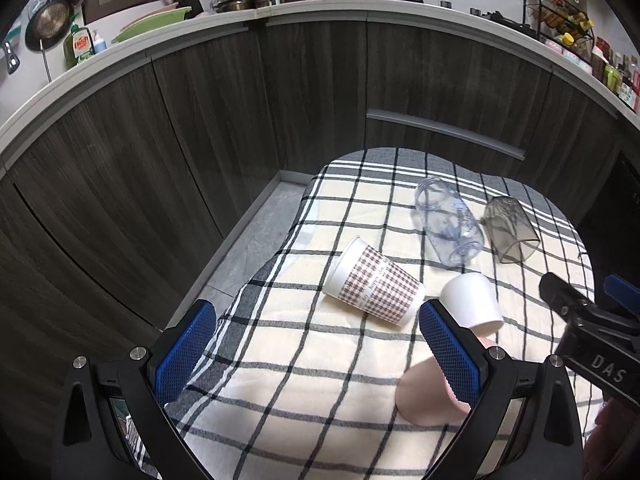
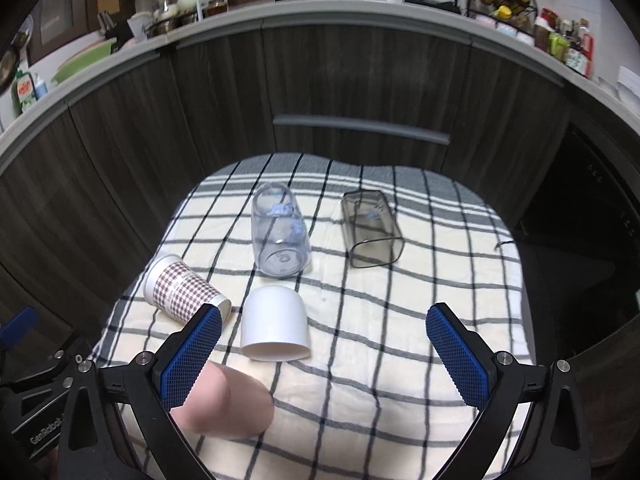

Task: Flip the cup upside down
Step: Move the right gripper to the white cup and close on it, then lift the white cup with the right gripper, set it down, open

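Several cups lie on their sides on a checked cloth (image 1: pixel 304 360): a houndstooth paper cup (image 1: pixel 374 282) (image 2: pixel 184 290), a plain white cup (image 1: pixel 472 300) (image 2: pixel 276 328), a pink cup (image 1: pixel 430 394) (image 2: pixel 224 400), a clear plastic jar (image 1: pixel 450 222) (image 2: pixel 280 232) and a smoky grey tumbler (image 1: pixel 510 228) (image 2: pixel 372 228). My left gripper (image 1: pixel 316 344) is open and empty, with the pink cup behind its right finger. My right gripper (image 2: pixel 324 352) is open and empty above the cloth, with the white cup between its fingers further ahead. The right gripper also shows in the left wrist view (image 1: pixel 580 312).
Dark wood cabinet fronts (image 1: pixel 240 120) with a grey handle (image 2: pixel 360 128) stand just behind the cloth-covered table. A grey tiled floor strip (image 1: pixel 248 240) lies to the left of the table. The counter above holds pots, bottles and a spice rack (image 1: pixel 560 16).
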Demonstrator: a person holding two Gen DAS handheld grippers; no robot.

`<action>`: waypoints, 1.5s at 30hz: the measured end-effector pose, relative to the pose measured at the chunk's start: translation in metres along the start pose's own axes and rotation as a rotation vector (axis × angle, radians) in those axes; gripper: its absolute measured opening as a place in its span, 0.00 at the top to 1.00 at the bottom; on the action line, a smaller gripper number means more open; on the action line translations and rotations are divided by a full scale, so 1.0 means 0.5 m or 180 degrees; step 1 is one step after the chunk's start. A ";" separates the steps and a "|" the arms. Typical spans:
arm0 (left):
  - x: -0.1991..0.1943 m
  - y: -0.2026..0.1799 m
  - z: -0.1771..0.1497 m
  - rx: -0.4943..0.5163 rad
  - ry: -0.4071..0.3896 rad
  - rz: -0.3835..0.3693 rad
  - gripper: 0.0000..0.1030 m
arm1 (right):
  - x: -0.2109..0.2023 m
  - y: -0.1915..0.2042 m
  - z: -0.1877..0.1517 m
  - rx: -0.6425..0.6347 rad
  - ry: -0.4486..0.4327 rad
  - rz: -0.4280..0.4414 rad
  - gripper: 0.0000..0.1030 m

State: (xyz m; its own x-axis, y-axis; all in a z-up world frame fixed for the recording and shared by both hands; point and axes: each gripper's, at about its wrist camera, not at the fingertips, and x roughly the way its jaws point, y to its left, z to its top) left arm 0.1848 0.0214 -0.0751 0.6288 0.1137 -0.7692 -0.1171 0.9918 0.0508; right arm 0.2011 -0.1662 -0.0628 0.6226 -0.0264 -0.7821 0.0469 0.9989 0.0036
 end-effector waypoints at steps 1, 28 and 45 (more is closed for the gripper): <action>0.007 0.002 0.002 -0.0008 0.0010 0.0004 0.00 | 0.010 0.003 0.001 -0.0006 0.0038 0.0010 0.01; 0.159 0.021 0.033 -0.0088 0.0267 0.0005 0.00 | 0.281 0.063 0.010 -0.0038 0.1150 0.0441 0.35; 0.051 -0.037 0.022 0.0074 0.0058 -0.0203 0.00 | 0.156 -0.028 0.015 0.0289 0.0762 0.0393 0.35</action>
State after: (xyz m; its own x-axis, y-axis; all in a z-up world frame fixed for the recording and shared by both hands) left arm 0.2114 0.0068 -0.0886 0.6204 0.0492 -0.7827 -0.0593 0.9981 0.0158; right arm 0.2546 -0.1826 -0.1192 0.4263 0.1160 -0.8971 0.0588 0.9861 0.1554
